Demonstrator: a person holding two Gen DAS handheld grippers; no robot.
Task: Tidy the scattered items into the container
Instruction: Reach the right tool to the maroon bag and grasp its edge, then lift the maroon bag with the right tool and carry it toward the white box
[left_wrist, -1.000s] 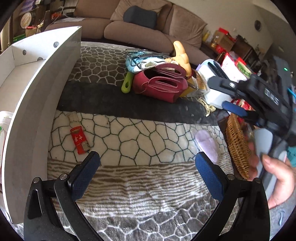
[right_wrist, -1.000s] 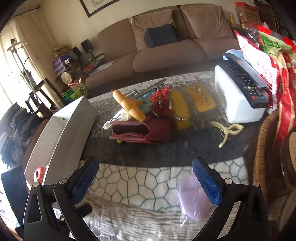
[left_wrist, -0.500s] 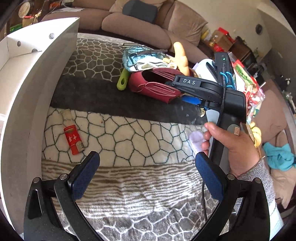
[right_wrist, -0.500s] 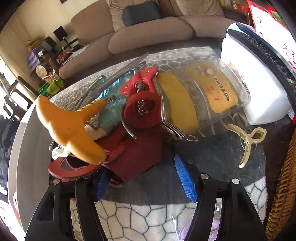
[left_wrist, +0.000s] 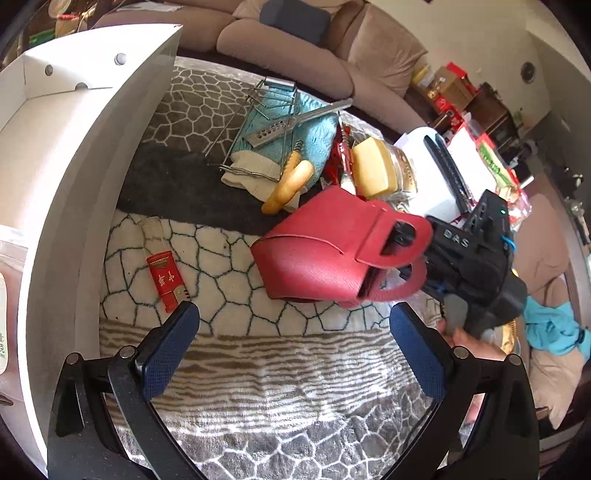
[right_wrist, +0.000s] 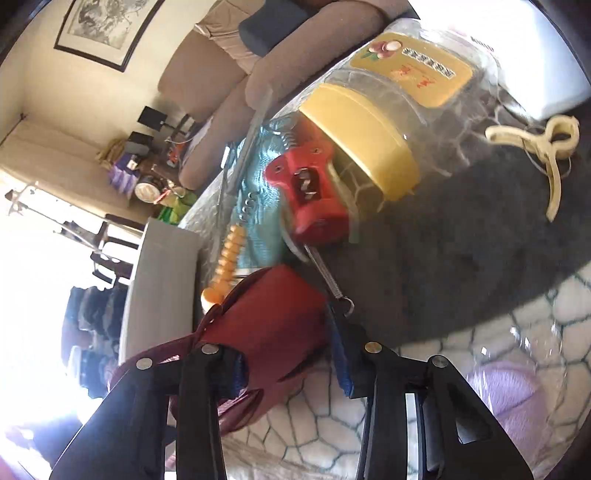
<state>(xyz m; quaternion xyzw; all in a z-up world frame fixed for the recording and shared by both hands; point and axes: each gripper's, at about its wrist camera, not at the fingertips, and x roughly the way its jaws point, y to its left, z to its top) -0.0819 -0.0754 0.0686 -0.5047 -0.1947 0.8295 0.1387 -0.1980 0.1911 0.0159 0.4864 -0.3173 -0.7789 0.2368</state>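
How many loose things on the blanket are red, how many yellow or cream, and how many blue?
Red: 3 – red bag, red tin, red clamp tool.
Yellow or cream: 3 – yellow-lidded jar, cream clip, yellow-handled corkscrew.
Blue: 1 – blue cloth.
Total: 7
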